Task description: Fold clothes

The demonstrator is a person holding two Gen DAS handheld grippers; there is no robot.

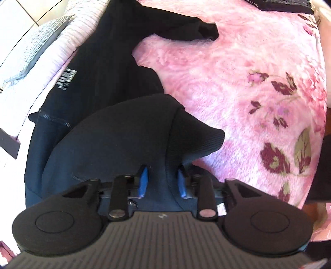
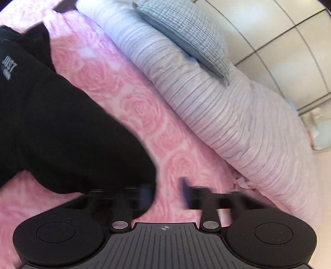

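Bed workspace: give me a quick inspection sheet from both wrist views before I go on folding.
Surface: pink rose blanket on a bed, mostly bare on one side.
Job's things: black sweatshirt lying partly folded, printed logo showing; one cuff lies near the left gripper.
Clutter: another dark item at the far edge, unclear what.
Grippers: left gripper over the sweatshirt, fabric between its blue pads, grip not certain. Right gripper blurred, jaws apart, nothing between them, beside the sweatshirt's edge.
Cables: nothing seen.
Surroundings: striped duvet with a grey pillow on it, tiled floor beyond.
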